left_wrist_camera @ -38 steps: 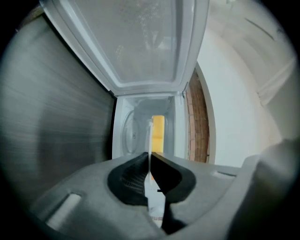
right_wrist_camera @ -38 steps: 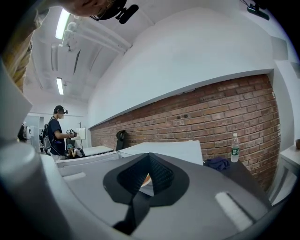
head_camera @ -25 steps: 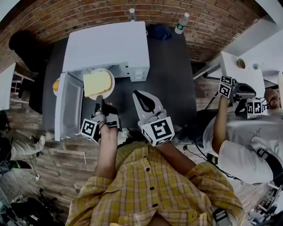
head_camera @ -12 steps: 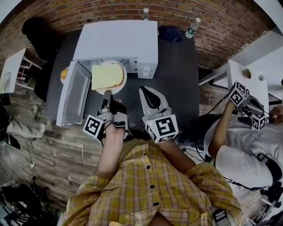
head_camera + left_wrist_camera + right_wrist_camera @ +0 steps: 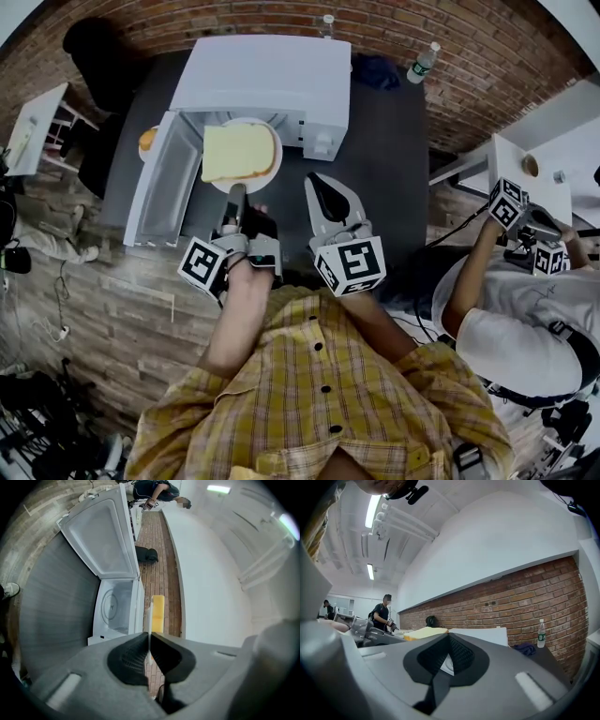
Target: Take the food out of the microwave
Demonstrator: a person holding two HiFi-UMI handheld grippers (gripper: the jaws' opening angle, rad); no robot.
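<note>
A white plate (image 5: 270, 172) carrying a slice of yellow bread (image 5: 238, 153) hangs in front of the open white microwave (image 5: 272, 75), over the dark table. My left gripper (image 5: 236, 191) is shut on the plate's near rim. In the left gripper view the plate (image 5: 149, 616) shows edge-on between the closed jaws of that gripper (image 5: 149, 637), with the bread (image 5: 158, 613) beyond and the microwave's bare turntable (image 5: 110, 605) to the left. My right gripper (image 5: 318, 183) hovers just right of the plate, shut with nothing in it. Its own view looks over the right gripper (image 5: 449, 641) to the bread (image 5: 425, 633).
The microwave door (image 5: 167, 190) stands swung open to the left. An orange item (image 5: 147, 140) lies behind it. Two water bottles (image 5: 425, 61) and a dark blue cloth (image 5: 380, 71) sit on the dark table (image 5: 384, 169). Another person (image 5: 525, 319) holds grippers at the right.
The head view has shifted, so everything sits further right and higher. My left gripper keeps its hold on the plate at the microwave's mouth. The right gripper stays shut beside it.
</note>
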